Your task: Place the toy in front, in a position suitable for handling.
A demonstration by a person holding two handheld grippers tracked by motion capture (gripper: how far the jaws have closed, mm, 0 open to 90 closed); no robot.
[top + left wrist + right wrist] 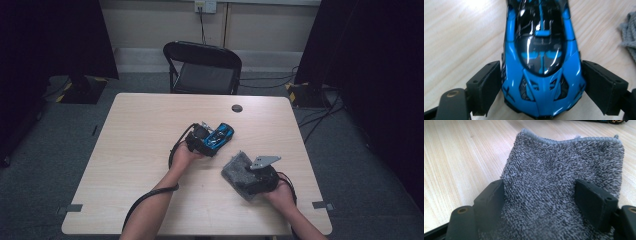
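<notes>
Left claw [541,82] brackets blue toy car [541,62] mid-counter [140,130], jaws at its flanks, contact uncertain; right claw [541,202] spread over grey cloth [564,170] beside it; likely wiping: steady car first, then gather cloth.

We cannot see the far end of the blue toy car [541,62], cut off by the top edge, and the grey towel [559,195] seems to hide the table under it, its near part running below the frame.
</notes>
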